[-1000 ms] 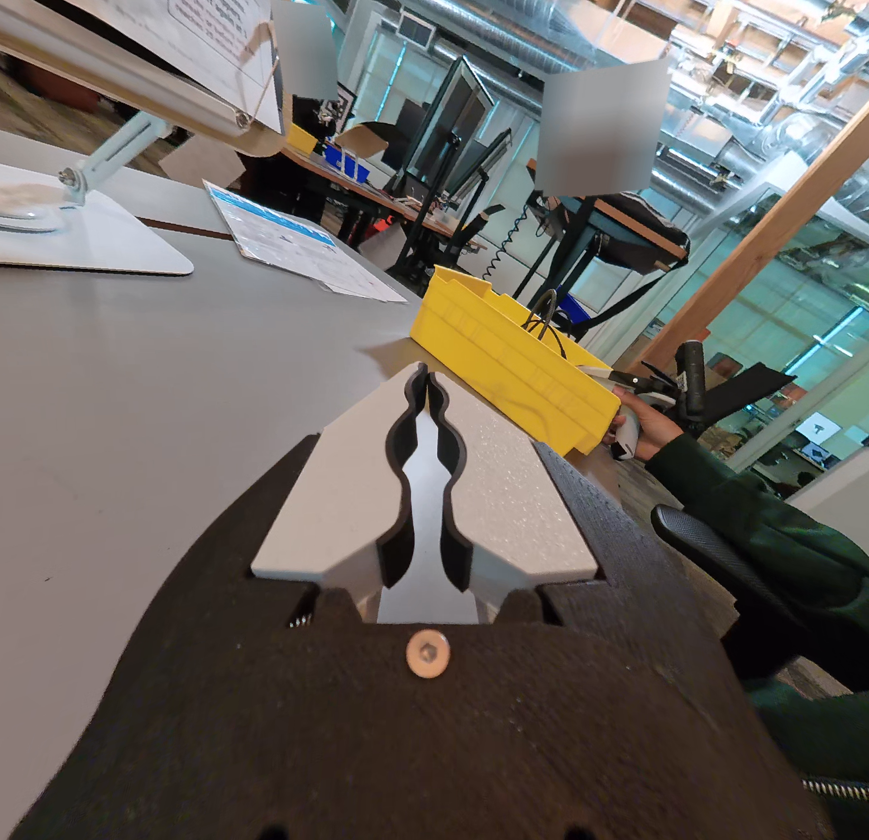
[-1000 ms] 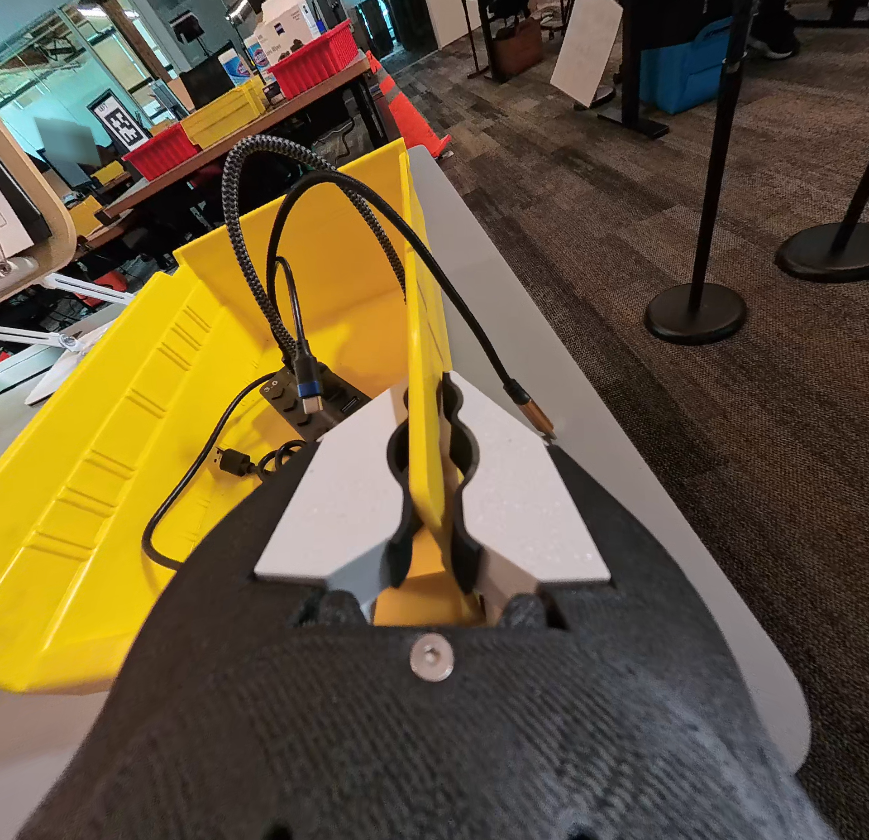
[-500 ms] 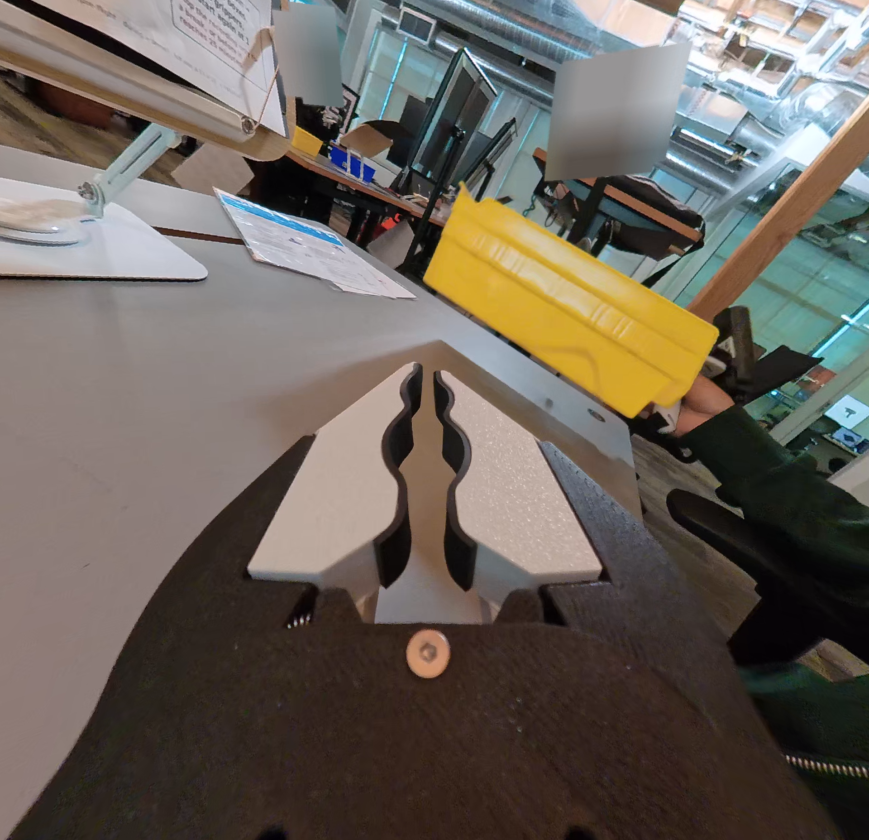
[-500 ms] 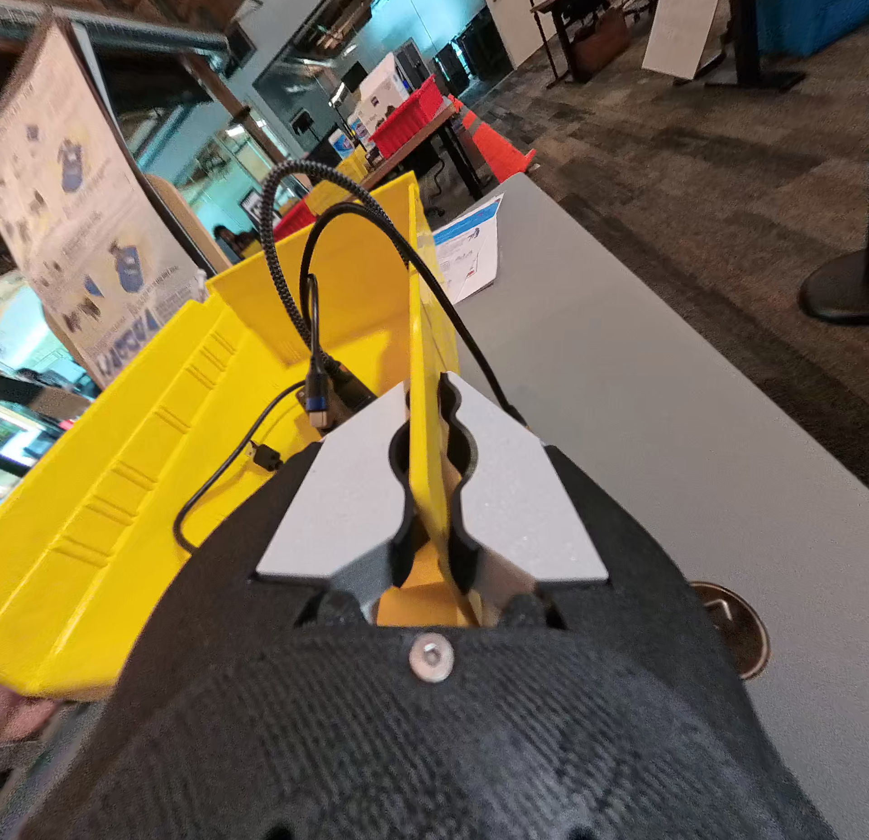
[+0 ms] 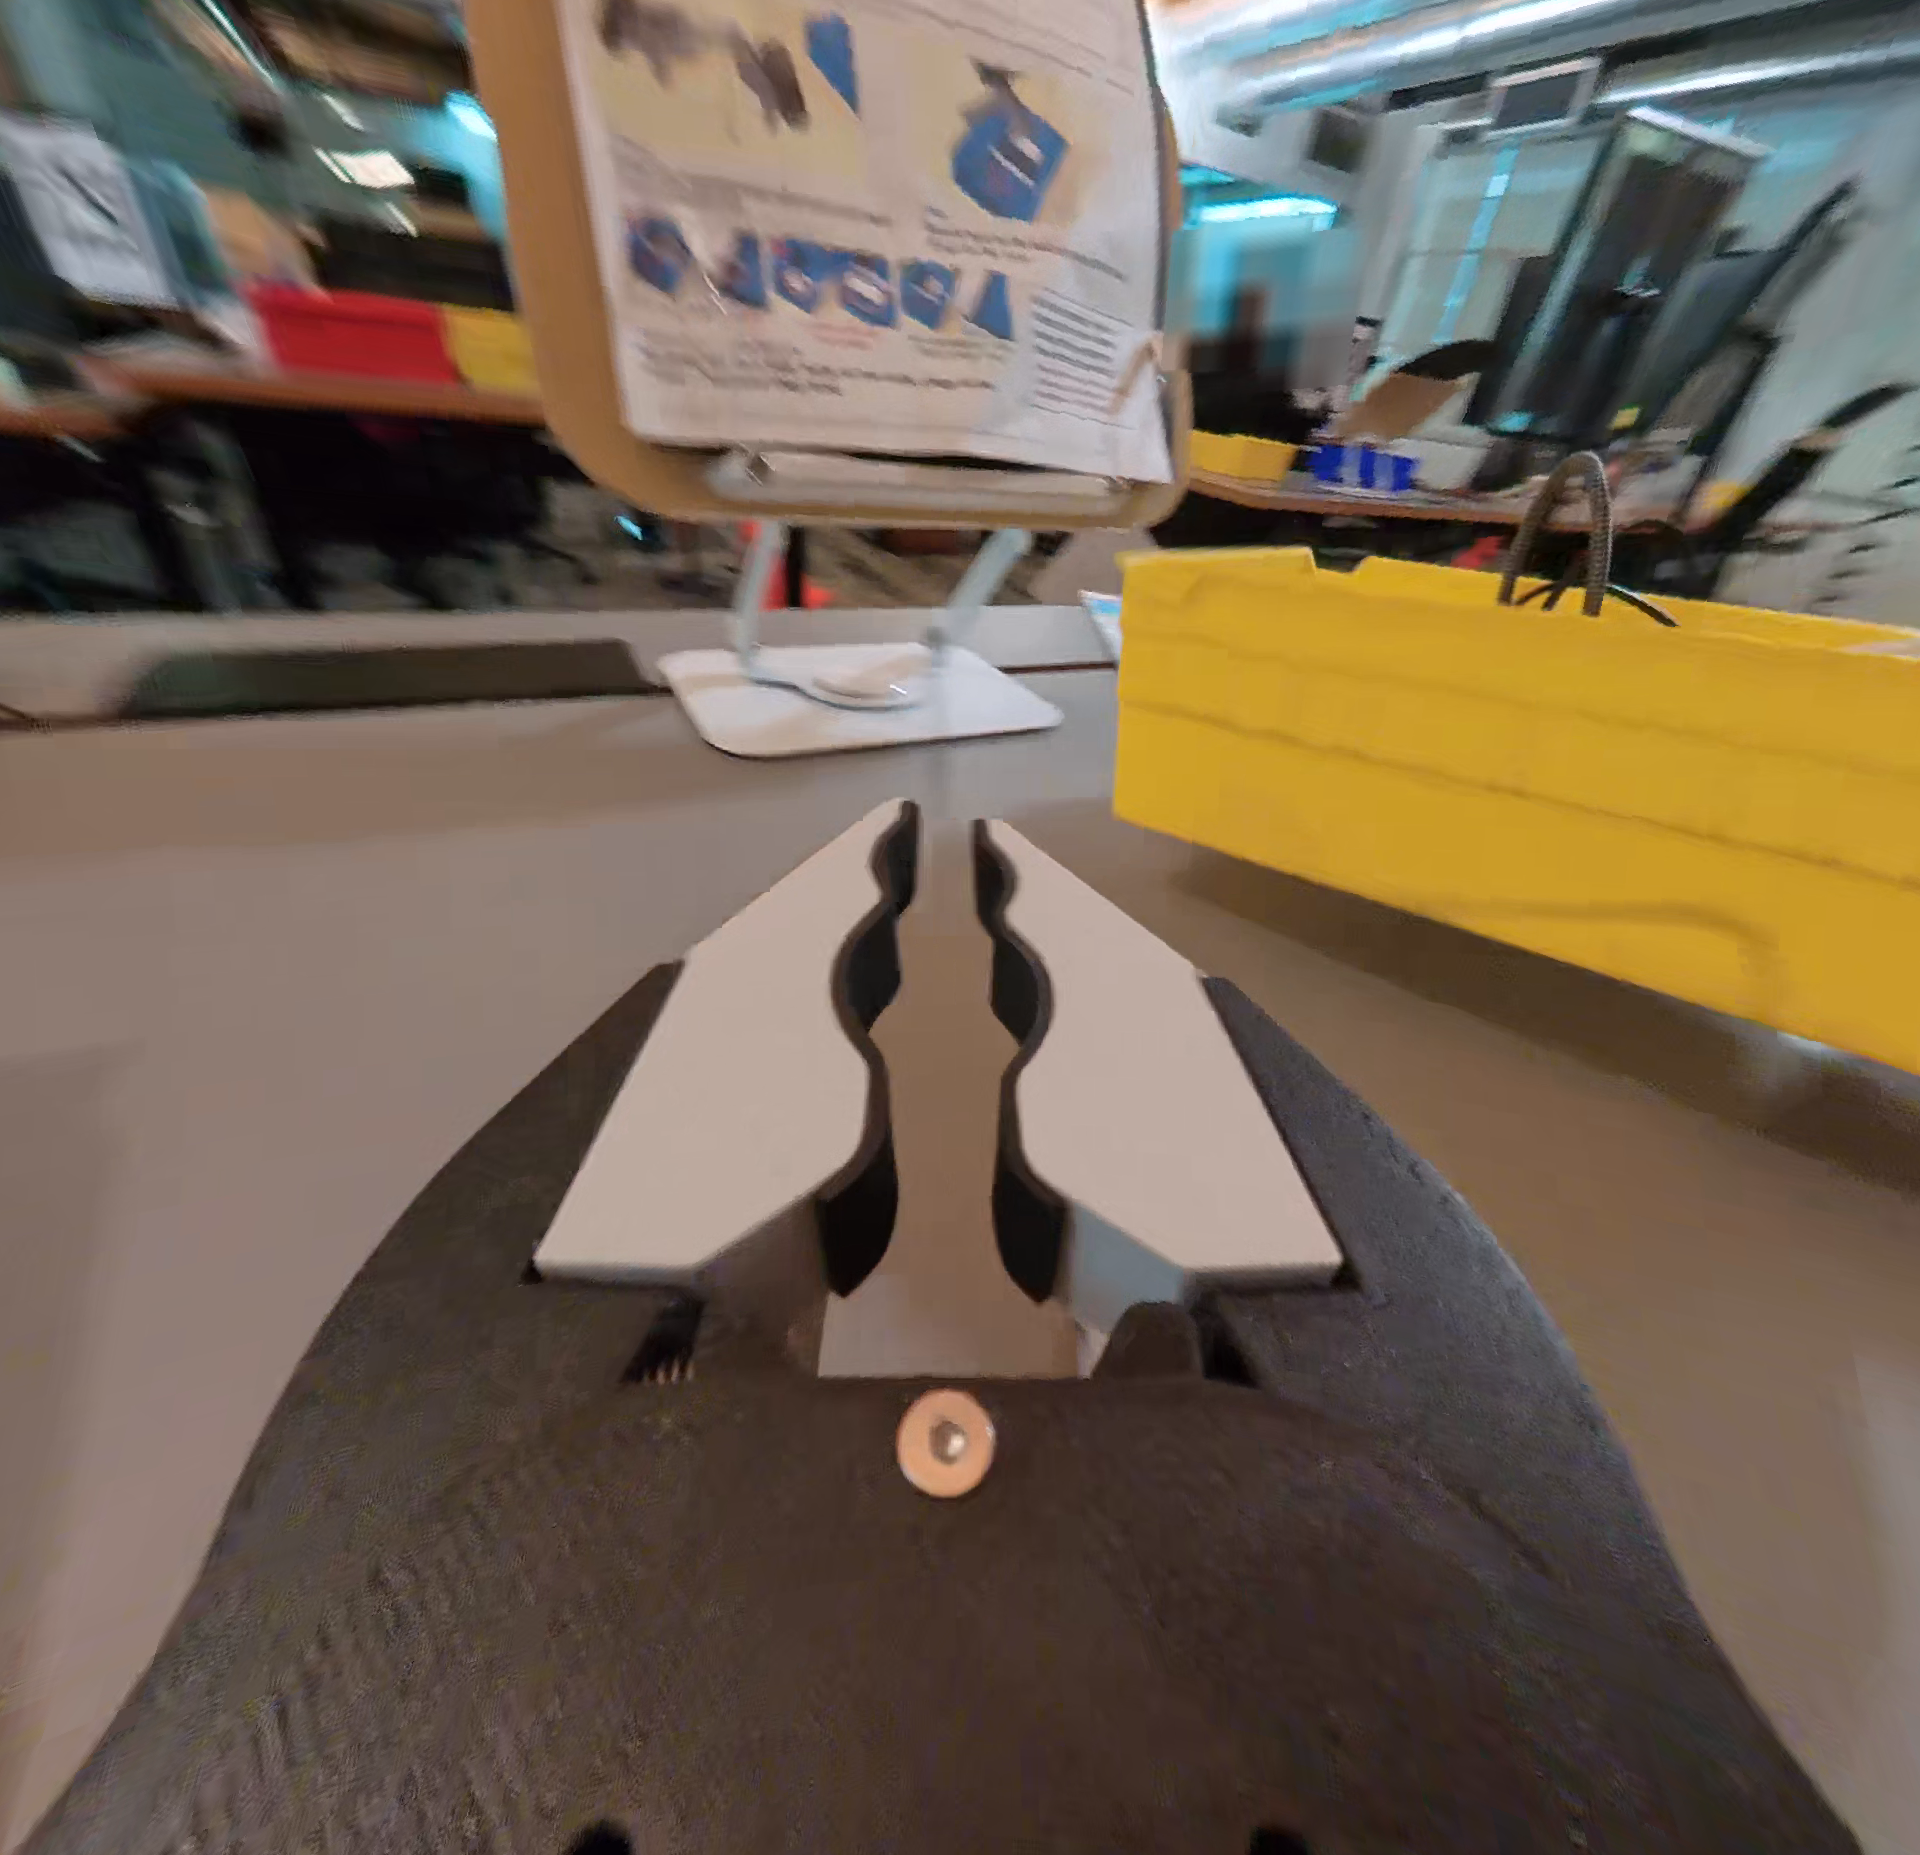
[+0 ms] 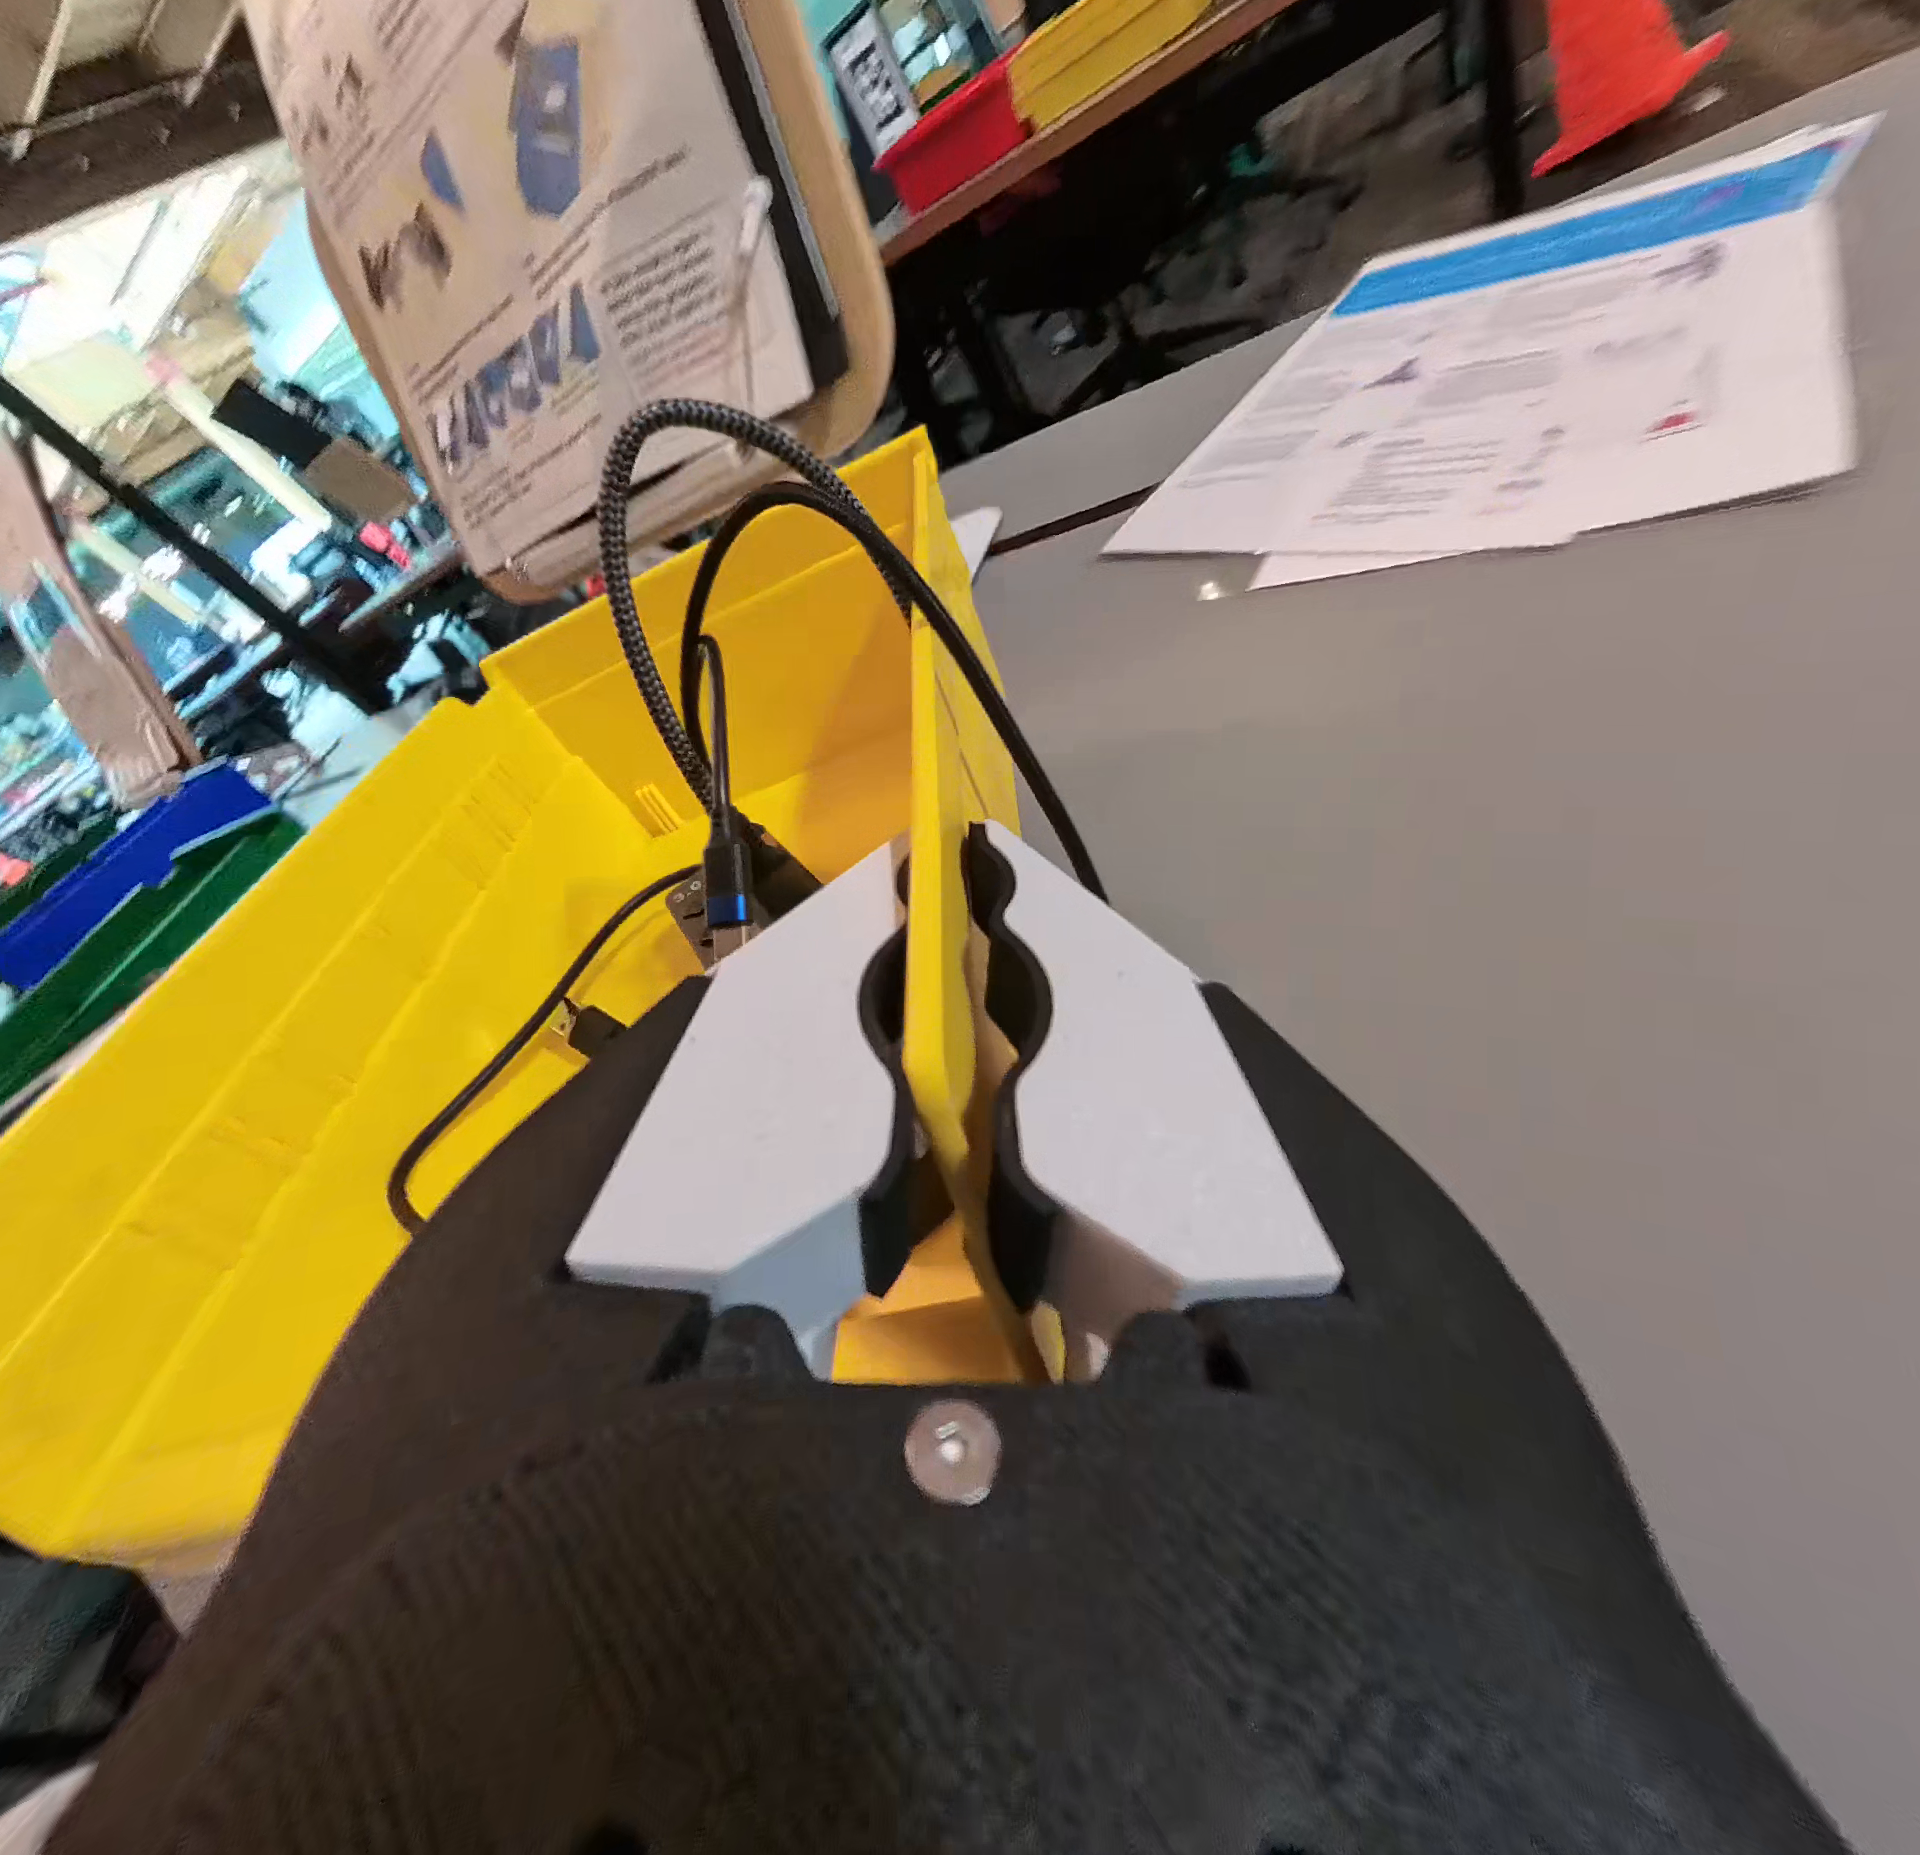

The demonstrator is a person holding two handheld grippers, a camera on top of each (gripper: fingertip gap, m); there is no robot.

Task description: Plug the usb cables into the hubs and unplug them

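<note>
I am gripping the yellow bin's (image 6: 727, 766) wall with my right claw (image 6: 940, 860); my left claw (image 5: 943, 818) is hanging released, empty. Plugging and unplugging the cables (image 6: 665, 579) are remaining.

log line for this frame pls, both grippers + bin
left gripper: open, empty, over table | right gripper: shut on yellow bin wall | cables, hub in bin

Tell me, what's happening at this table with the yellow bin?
A person is working with two handheld grippers. The right gripper is clamped on the side wall of a yellow bin on the grey table. Inside lie a dark usb hub and several cables, one looping over the rim. The left gripper hangs slightly open above the table, holding nothing. No plugging is under way yet.
</note>
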